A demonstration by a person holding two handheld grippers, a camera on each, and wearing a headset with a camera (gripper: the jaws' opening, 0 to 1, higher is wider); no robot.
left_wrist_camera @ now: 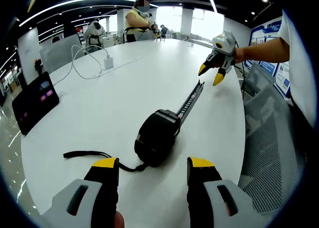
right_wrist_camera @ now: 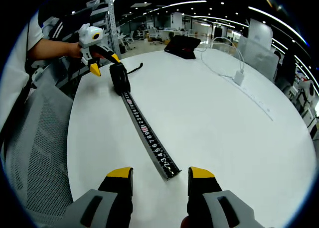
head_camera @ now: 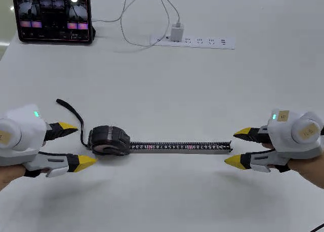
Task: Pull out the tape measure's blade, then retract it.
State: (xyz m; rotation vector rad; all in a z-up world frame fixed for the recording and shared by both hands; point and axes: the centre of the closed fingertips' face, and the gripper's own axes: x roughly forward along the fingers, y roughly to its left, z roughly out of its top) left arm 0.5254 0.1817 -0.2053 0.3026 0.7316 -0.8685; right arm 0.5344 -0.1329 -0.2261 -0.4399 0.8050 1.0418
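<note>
A black tape measure (head_camera: 108, 140) lies on the white table, its dark numbered blade (head_camera: 179, 147) pulled out to the right and lying flat. Its black wrist strap (head_camera: 71, 112) trails off to the upper left. My left gripper (head_camera: 76, 144) stands open just left of the case (left_wrist_camera: 157, 136), touching nothing. My right gripper (head_camera: 238, 147) stands open just right of the blade's end (right_wrist_camera: 170, 172), a small gap away. The right gripper view looks along the blade (right_wrist_camera: 144, 133) to the case (right_wrist_camera: 119, 77) and the left gripper (right_wrist_camera: 102, 63). The right gripper (left_wrist_camera: 212, 72) appears beyond the blade (left_wrist_camera: 189, 101) in the left gripper view.
A tablet (head_camera: 53, 16) stands at the table's far left corner. A white power strip (head_camera: 195, 40) with a charger and white cable (head_camera: 142, 19) lies at the back. A mesh chair (left_wrist_camera: 271, 138) stands beside the table edge. People sit at the far end (left_wrist_camera: 139, 21).
</note>
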